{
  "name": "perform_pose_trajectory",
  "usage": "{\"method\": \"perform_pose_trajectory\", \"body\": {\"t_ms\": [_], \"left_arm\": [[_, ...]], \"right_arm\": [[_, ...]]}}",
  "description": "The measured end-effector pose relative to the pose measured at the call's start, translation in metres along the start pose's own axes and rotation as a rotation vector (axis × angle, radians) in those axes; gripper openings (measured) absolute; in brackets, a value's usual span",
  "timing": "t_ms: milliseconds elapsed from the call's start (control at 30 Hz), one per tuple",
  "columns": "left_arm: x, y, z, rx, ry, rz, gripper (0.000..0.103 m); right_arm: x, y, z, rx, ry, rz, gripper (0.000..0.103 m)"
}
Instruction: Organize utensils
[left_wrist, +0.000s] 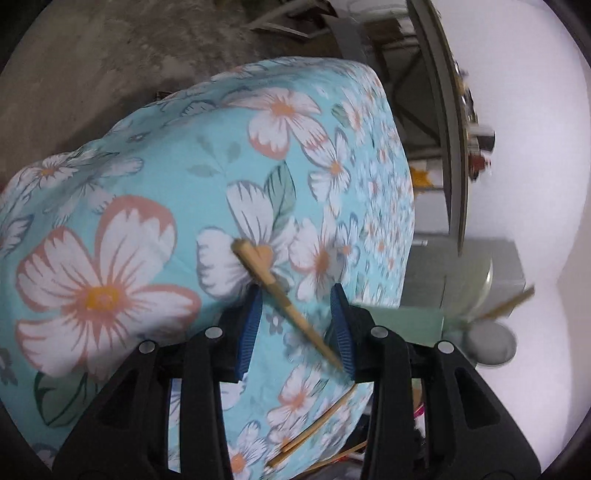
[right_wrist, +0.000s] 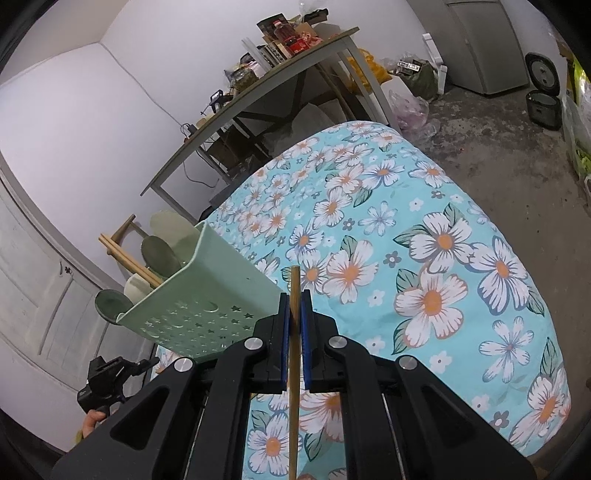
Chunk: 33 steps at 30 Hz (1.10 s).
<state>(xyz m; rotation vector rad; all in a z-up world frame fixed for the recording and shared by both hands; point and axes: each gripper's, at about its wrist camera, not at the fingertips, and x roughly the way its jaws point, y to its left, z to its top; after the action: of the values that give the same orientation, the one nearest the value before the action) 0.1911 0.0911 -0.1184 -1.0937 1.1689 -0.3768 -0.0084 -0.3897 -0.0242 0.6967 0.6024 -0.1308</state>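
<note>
In the right wrist view my right gripper (right_wrist: 295, 314) is shut on a wooden chopstick (right_wrist: 294, 369) that stands upright between the blue pads, above the floral tablecloth (right_wrist: 424, 258). A pale green perforated utensil basket (right_wrist: 192, 295) lies just left of it, holding spoons (right_wrist: 159, 254) and wooden chopsticks (right_wrist: 125, 258). In the left wrist view my left gripper (left_wrist: 295, 317) is open, jaws wide apart. A wooden chopstick (left_wrist: 280, 291) slants across the gap between the blue pads, blurred; whether it lies on the cloth or touches a pad I cannot tell. More chopsticks (left_wrist: 314, 432) lie on the cloth below.
A grey table (right_wrist: 258, 92) loaded with bottles and clutter stands behind the cloth-covered table. Rice cookers (right_wrist: 543, 103) and bags sit on the concrete floor at far right. A metal bowl (left_wrist: 491, 343) shows at the right of the left wrist view.
</note>
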Motion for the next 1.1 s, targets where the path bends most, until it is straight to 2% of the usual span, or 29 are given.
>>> {"method": "perform_pose_trajectory", "body": {"t_ms": [67,200,333,433,600,700,800,900,1033,1100], "left_arm": [[0.000,0.003,0.002,-0.052,-0.013,-0.006,0.036],[0.003,0.003,0.003,-0.079,-0.041,0.018,0.035],[0.009,0.003,0.001,-0.104,-0.069,0.077,0.011],[0.007,0.009,0.001,-0.137,-0.077,0.070,0.011],[0.005,0.001,-0.003,-0.089,-0.112,0.075,0.009],[-0.001,-0.011,-0.011,-0.013,-0.128,0.041,0.009],[-0.014,-0.033,-0.022,0.122,-0.154,0.015,0.009],[-0.030,-0.063,-0.041,0.308,-0.194,0.000,0.008],[-0.058,-0.113,-0.076,0.618,-0.302,-0.001,0.007],[-0.070,-0.130,-0.091,0.725,-0.340,-0.017,0.005]], "right_arm": [[0.002,-0.002,0.000,0.006,0.003,0.004,0.006],[0.004,-0.007,-0.002,0.019,0.007,0.016,0.006],[0.003,-0.013,-0.002,0.033,0.003,0.024,0.006],[0.002,-0.020,-0.002,0.047,0.001,0.031,0.006],[0.001,-0.023,-0.003,0.060,0.003,0.038,0.006],[-0.001,-0.022,-0.003,0.057,-0.004,0.039,0.006],[-0.004,-0.022,-0.003,0.054,-0.009,0.040,0.006],[-0.006,-0.020,-0.003,0.048,-0.017,0.038,0.006],[-0.012,-0.014,-0.002,0.033,-0.032,0.040,0.006],[-0.015,-0.010,-0.002,0.025,-0.041,0.041,0.006]]}}
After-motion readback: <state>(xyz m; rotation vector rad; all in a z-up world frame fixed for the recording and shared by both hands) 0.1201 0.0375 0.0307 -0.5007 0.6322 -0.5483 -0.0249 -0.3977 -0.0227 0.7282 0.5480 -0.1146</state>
